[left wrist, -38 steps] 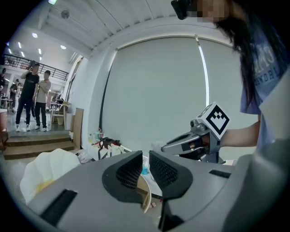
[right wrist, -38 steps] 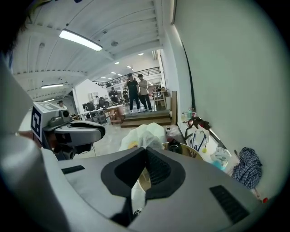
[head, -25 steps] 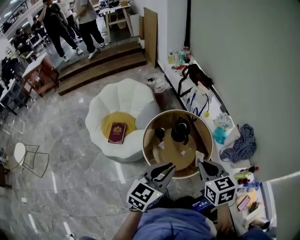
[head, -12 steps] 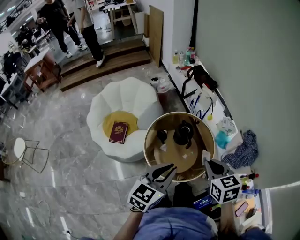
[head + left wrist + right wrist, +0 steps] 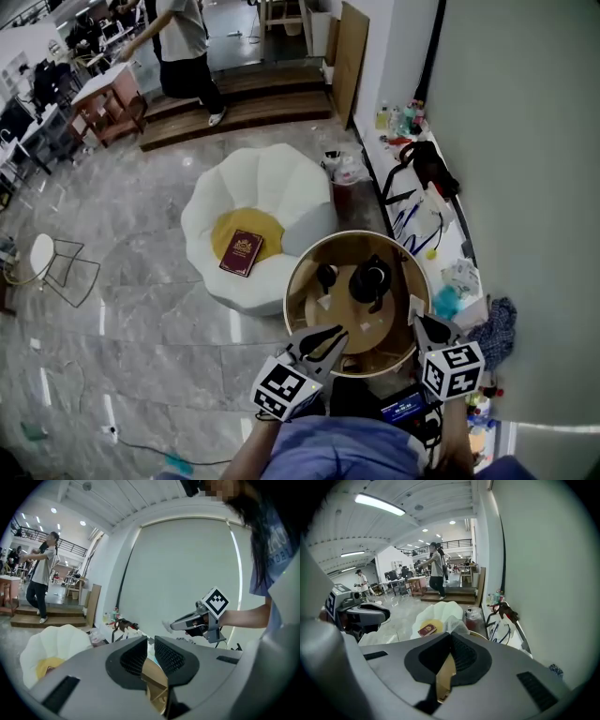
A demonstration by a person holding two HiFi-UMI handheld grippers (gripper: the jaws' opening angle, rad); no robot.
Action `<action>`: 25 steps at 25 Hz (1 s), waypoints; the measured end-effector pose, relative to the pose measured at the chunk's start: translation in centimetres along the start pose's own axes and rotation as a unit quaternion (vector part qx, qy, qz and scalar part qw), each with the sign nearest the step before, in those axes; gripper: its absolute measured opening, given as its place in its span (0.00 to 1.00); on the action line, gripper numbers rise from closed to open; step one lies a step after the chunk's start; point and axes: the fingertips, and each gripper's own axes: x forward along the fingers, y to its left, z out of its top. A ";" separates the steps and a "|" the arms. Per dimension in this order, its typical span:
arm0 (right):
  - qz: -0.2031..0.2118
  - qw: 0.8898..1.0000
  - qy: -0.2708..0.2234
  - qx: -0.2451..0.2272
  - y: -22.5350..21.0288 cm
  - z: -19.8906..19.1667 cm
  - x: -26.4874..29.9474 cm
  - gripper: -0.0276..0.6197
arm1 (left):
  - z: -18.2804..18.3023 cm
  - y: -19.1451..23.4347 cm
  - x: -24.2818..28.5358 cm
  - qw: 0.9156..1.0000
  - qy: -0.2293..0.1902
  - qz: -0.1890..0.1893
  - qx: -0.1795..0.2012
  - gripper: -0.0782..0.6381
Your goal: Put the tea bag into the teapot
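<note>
Now your right gripper (image 5: 420,322) pinches the tea bag (image 5: 167,626); it seems light and flimsy, so keep gently to its edge. Your left gripper (image 5: 326,339) stands narrowly apart, empty.

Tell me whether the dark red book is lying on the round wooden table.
No, the dark red book lies on the yellow cushion of the white petal-shaped seat, not on the round wooden table.
</note>
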 end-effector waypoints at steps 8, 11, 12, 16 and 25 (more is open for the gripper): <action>0.057 0.995 0.049 -0.072 -5.1 0.1 6.0 0.07 | -0.7 1.2 6.0 0.999 0.022 0.032 -0.013 0.17; 0.091 0.988 0.069 -0.103 -6.1 -0.3 8.7 0.07 | -0.4 1.8 7.8 0.999 0.024 0.044 -0.012 0.17; 0.105 0.985 0.076 -0.111 -6.4 -0.5 9.6 0.07 | -0.3 2.0 8.4 0.999 0.025 0.047 -0.011 0.17; 0.161 0.976 0.105 -0.106 -6.9 -1.6 13.5 0.07 | -0.3 2.3 10.1 0.998 0.029 0.056 -0.009 0.17; 0.211 0.949 0.183 -0.146 -7.0 -6.6 22.8 0.07 | -2.9 3.4 12.8 0.995 0.048 0.078 -0.025 0.17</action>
